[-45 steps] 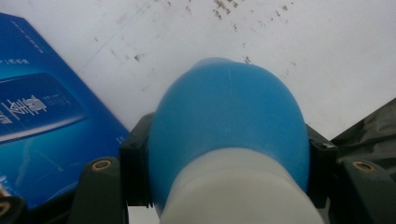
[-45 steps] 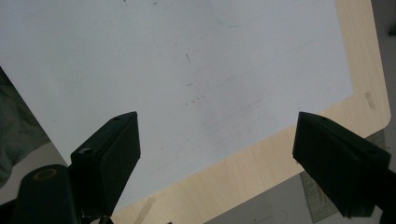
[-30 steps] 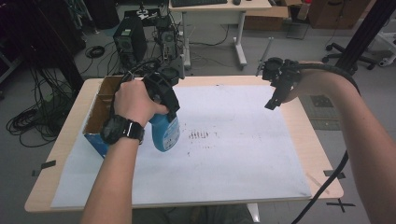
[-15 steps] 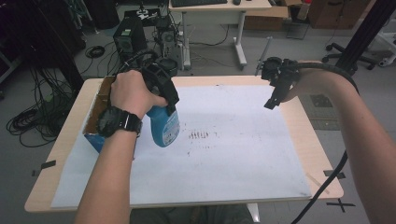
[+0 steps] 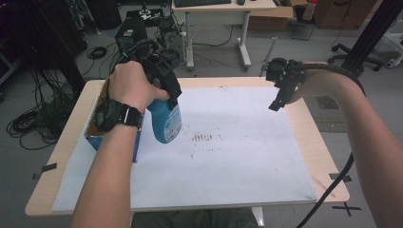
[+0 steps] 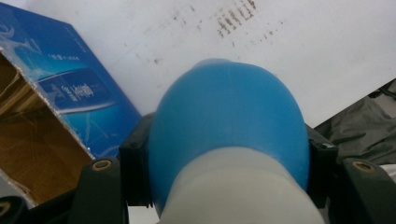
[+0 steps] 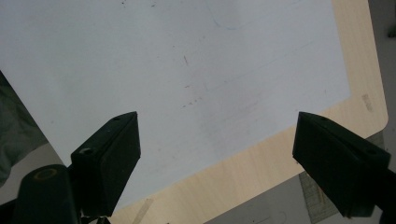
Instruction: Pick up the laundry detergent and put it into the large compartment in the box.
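A blue spray-type bottle (image 5: pixel 166 121) with a white upper part hangs over the left side of the white sheet (image 5: pixel 247 161), clear of it. My left gripper (image 5: pixel 165 92) is shut on the bottle, one jaw on each side of it. In the left gripper view the bottle (image 6: pixel 229 121) bulges between the jaws of my left gripper (image 6: pixel 229 156), bottom end towards the sheet. My right gripper (image 5: pixel 279 97) is held above the sheet's far right corner. In the right gripper view my right gripper (image 7: pixel 219 140) stands open, with nothing between its jaws.
An open blue cardboard box (image 5: pixel 93 140) stands at the table's left edge, just left of the bottle; its brown inside shows in the left gripper view (image 6: pixel 32 154). Dark smudges (image 5: pixel 204 138) mark the sheet's middle. The wooden table's (image 5: pixel 328 156) rim borders the sheet.
My left gripper has carried the bottle a little upward and toward the table's far side. The right gripper has hardly moved.
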